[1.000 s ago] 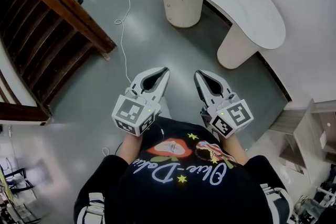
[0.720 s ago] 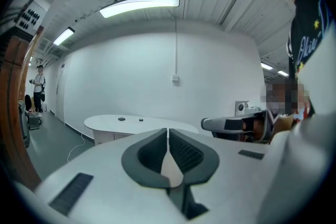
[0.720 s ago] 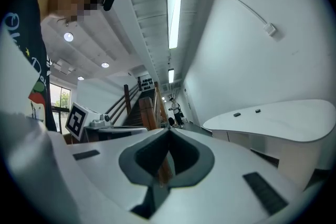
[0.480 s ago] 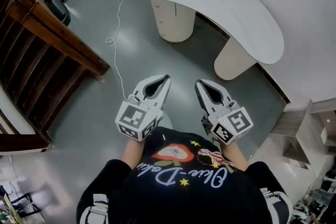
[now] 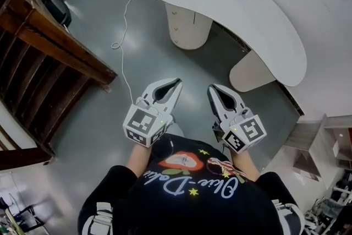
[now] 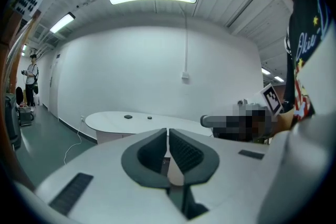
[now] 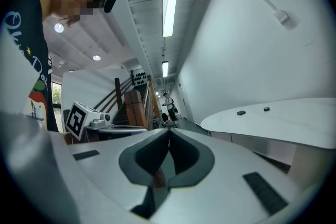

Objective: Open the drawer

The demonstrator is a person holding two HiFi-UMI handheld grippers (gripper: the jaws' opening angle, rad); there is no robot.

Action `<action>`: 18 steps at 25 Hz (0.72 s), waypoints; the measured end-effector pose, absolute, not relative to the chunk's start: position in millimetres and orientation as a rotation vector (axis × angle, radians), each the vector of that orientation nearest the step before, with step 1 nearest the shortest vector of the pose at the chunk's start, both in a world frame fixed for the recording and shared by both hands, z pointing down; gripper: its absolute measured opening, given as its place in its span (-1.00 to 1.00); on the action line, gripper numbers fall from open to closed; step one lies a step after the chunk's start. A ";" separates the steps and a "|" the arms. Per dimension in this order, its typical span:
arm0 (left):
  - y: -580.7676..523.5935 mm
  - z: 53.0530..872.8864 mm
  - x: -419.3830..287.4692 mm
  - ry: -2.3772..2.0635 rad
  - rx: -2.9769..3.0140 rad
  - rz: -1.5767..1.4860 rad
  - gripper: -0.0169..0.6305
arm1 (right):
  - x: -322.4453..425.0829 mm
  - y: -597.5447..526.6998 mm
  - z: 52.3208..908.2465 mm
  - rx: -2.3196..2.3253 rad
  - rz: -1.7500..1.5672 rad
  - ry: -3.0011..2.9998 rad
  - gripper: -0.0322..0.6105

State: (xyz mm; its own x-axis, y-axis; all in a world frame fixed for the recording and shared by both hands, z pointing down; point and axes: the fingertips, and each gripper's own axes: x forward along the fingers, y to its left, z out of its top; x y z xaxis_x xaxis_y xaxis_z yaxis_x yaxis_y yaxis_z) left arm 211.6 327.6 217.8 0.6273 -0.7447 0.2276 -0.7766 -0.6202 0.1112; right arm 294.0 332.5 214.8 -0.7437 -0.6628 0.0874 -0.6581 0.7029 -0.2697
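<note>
From the head view, the looping script on the black shirt (image 5: 187, 184) is not clearly legible. The round drawer unit (image 5: 184, 27) stands upright under the left end of the curved white desk (image 5: 264, 25), with open grey floor (image 5: 110, 96) between it and both grippers. In the left gripper view, the left gripper (image 5: 178, 82) is clenched on nothing. In the right gripper view, the right gripper (image 5: 212, 88) is likewise clenched and empty.
</note>
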 end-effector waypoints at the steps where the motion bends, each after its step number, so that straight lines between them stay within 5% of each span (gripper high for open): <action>1: 320.1 218.3 203.4 -1.256 2.648 0.241 -0.91 | 286.4 323.5 214.3 -1.119 -0.446 2.883 -0.89; 18: 223.8 233.6 83.7 -1.318 2.589 0.255 -0.91 | 175.7 214.9 226.1 -1.100 -0.478 2.908 -0.89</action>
State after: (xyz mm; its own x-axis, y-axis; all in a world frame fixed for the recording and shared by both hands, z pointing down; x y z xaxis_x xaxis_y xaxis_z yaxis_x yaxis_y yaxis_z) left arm 83.7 223.8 233.6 0.5815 -0.7729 0.2537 -0.8118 -0.5714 0.1199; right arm 175.7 214.9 226.1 -0.7552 -0.6461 0.1100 -0.6473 0.7090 -0.2796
